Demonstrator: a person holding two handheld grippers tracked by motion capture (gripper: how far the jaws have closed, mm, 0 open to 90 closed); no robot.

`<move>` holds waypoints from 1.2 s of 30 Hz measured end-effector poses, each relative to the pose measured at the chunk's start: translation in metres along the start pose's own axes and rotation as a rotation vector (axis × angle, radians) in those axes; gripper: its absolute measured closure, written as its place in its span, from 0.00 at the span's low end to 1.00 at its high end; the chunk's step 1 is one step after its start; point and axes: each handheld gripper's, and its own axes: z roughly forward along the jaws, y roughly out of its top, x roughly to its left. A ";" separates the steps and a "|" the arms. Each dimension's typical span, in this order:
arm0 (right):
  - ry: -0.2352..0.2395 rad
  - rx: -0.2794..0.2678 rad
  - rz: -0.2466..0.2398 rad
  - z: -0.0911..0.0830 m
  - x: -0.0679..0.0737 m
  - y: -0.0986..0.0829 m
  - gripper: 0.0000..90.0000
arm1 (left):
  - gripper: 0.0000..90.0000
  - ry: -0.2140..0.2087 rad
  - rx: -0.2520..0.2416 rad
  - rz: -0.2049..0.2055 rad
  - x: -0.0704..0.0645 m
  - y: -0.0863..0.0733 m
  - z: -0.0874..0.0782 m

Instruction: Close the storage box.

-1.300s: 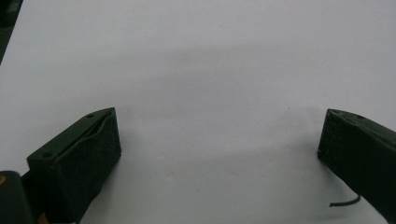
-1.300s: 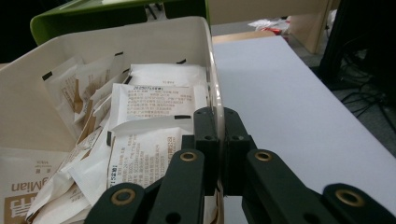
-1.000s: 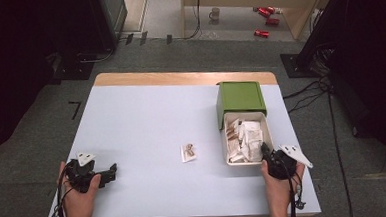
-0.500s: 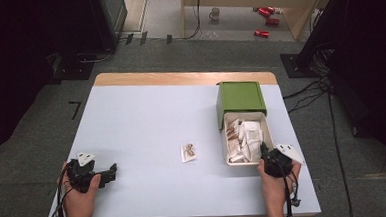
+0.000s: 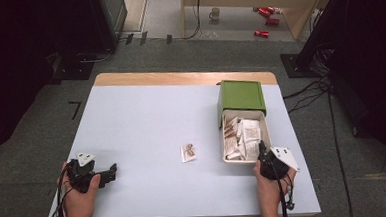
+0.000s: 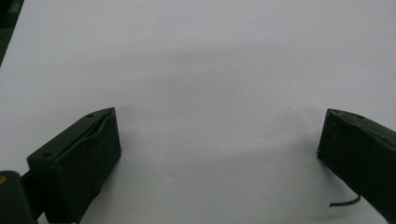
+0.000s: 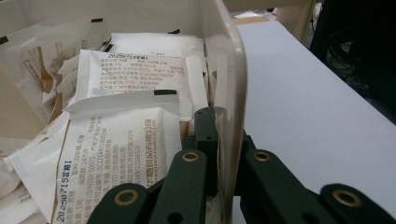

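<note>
Right gripper view: right gripper (image 7: 219,140) pinching shut on the cream box's (image 7: 233,70) near wall, white sachets (image 7: 116,135) inside bearing "2025071" and small Chinese print. Box sitting at table's (image 5: 146,116) right, before green lid (image 5: 241,95). Left gripper (image 6: 219,154) gaping wide, gripping nothing, resting over bare tabletop.

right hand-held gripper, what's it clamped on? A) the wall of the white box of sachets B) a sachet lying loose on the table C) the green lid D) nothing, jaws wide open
A: in the right gripper view the right hand-held gripper has one jaw inside and one outside the translucent wall of the white box, closed on it, with the sachets beside it.
</note>
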 end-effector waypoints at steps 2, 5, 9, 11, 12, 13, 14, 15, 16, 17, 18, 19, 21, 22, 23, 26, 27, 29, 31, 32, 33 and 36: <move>0.007 -0.012 0.008 -0.002 0.000 0.002 1.00 | 0.00 0.000 0.000 0.000 0.000 0.000 0.000; 0.012 -0.021 0.018 -0.004 0.002 0.008 1.00 | 0.00 0.000 0.000 0.000 0.000 0.000 0.000; -0.003 -0.007 0.008 0.001 0.004 0.009 1.00 | 0.00 -0.001 0.000 0.000 0.000 0.000 0.000; -0.003 -0.004 0.015 0.003 0.003 0.010 1.00 | 0.00 -0.001 0.001 -0.001 0.000 0.000 0.000; -0.003 0.001 0.020 0.004 0.004 0.010 1.00 | 0.00 -0.001 0.001 0.000 0.000 0.000 0.000; -0.006 0.000 0.018 0.005 0.004 0.010 1.00 | 0.00 -0.001 0.002 0.000 0.000 0.000 0.000; -0.012 -0.003 0.012 0.006 0.005 0.011 1.00 | 0.00 -0.001 0.002 0.000 0.000 0.000 0.000; -0.014 -0.002 0.014 0.007 0.005 0.011 1.00 | 0.00 -0.001 0.002 0.001 0.000 0.000 0.000; -0.013 -0.002 0.019 0.008 0.005 0.012 1.00 | 0.00 -0.001 0.002 0.000 0.000 0.000 0.000; -0.010 -0.003 0.023 0.010 0.005 0.012 1.00 | 0.00 -0.001 0.002 0.001 0.000 0.000 0.000; -0.011 -0.002 0.024 0.011 0.006 0.013 1.00 | 0.00 -0.001 0.001 0.000 0.000 0.000 0.000; -0.014 -0.003 0.022 0.012 0.006 0.013 1.00 | 0.00 -0.001 0.001 0.000 0.000 0.000 0.000; -0.015 0.001 0.020 0.015 0.006 0.015 1.00 | 0.00 -0.001 0.001 0.000 0.000 0.000 0.000; -0.016 0.003 0.019 0.017 0.006 0.015 1.00 | 0.00 -0.001 0.001 0.000 0.000 0.000 0.000; -0.017 0.003 0.018 0.019 0.006 0.016 1.00 | 0.00 -0.001 0.001 0.000 0.000 0.000 0.000; -0.023 0.008 0.007 0.023 0.005 0.017 1.00 | 0.00 -0.001 0.002 0.000 0.000 0.000 0.000; -0.023 0.009 0.005 0.024 0.005 0.017 1.00 | 0.00 -0.001 0.001 0.000 0.000 0.000 0.000; -0.016 0.008 0.006 0.028 0.004 0.017 1.00 | 0.00 0.000 0.001 0.001 0.000 0.000 0.000; -0.012 0.009 0.005 0.030 0.003 0.016 1.00 | 0.00 -0.001 0.001 0.000 0.000 0.000 0.000; -0.009 0.006 0.004 0.032 0.003 0.016 1.00 | 0.00 -0.001 0.001 0.000 0.000 0.000 0.000; -0.008 0.003 -0.003 0.034 0.003 0.015 1.00 | 0.00 -0.001 0.001 0.000 0.000 0.000 0.000; 0.003 0.008 -0.008 0.040 0.001 0.015 1.00 | 0.00 -0.001 0.001 0.000 0.000 0.000 0.000</move>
